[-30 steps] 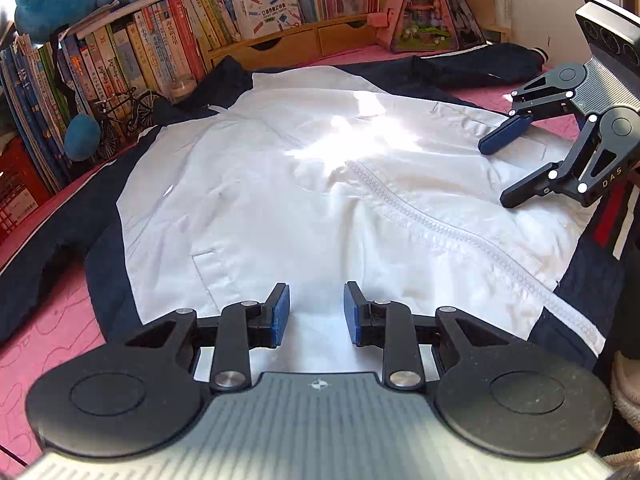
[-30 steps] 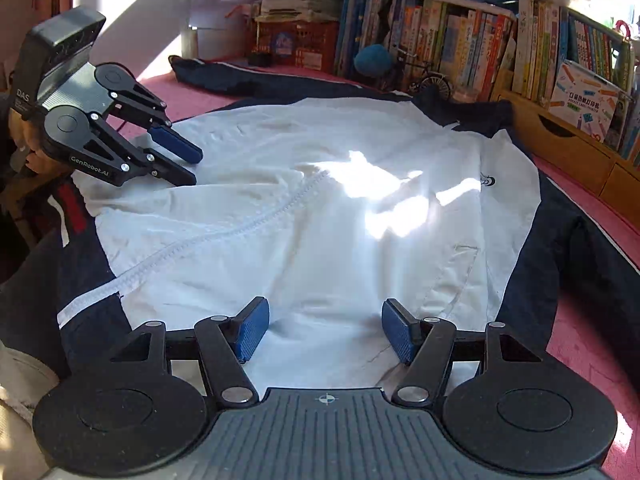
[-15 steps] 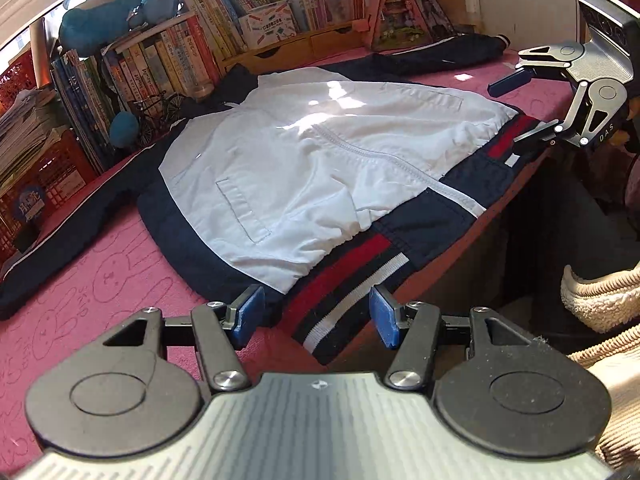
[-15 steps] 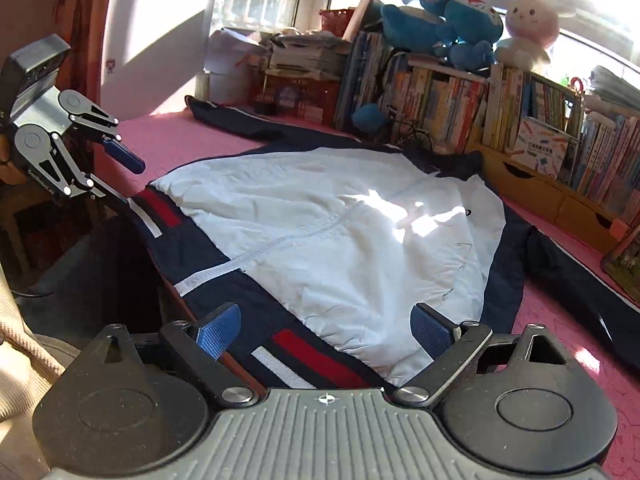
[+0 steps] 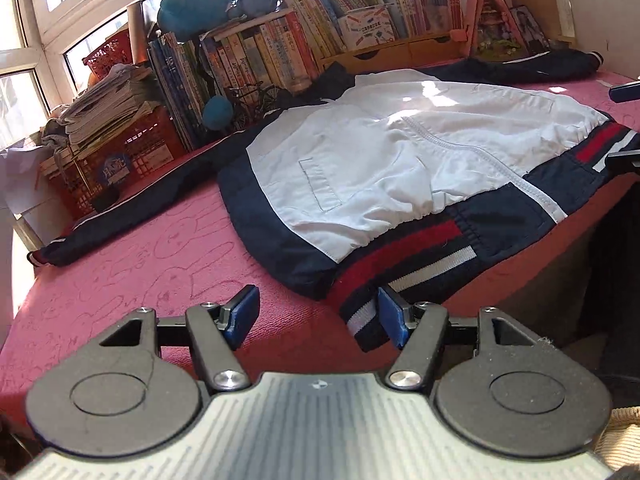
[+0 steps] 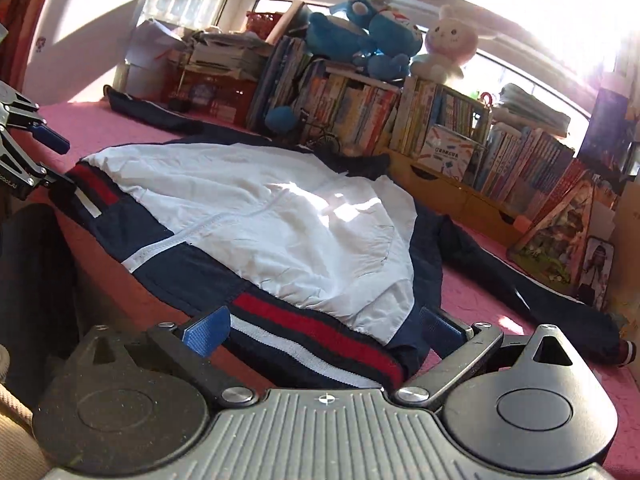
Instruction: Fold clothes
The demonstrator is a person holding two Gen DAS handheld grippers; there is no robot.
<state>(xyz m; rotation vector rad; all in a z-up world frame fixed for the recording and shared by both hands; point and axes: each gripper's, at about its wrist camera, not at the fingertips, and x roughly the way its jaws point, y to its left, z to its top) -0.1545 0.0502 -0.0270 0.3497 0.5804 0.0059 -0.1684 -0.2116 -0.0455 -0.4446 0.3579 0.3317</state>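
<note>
The jacket [image 5: 384, 168] lies spread flat, zipped front up, on the pink tabletop [image 5: 132, 276], sleeves stretched out toward 9 and 2 o'clock in the left view — its striped hem [image 5: 404, 256] hangs slightly over the near edge. The cloth looks thin, light and limp, probably a little slick; it should sag and slide when lifted, so the thicker ribbed hem corners or the sleeve cuffs look like the firmest places to pinch. The left tool [image 5: 316, 314] stands wide apart, empty, at the hem's left corner. The right tool [image 6: 320, 326] is also spread wide, straddling the hem's right corner — holding nothing. Books [image 6: 440, 120] line the far edge.
</note>
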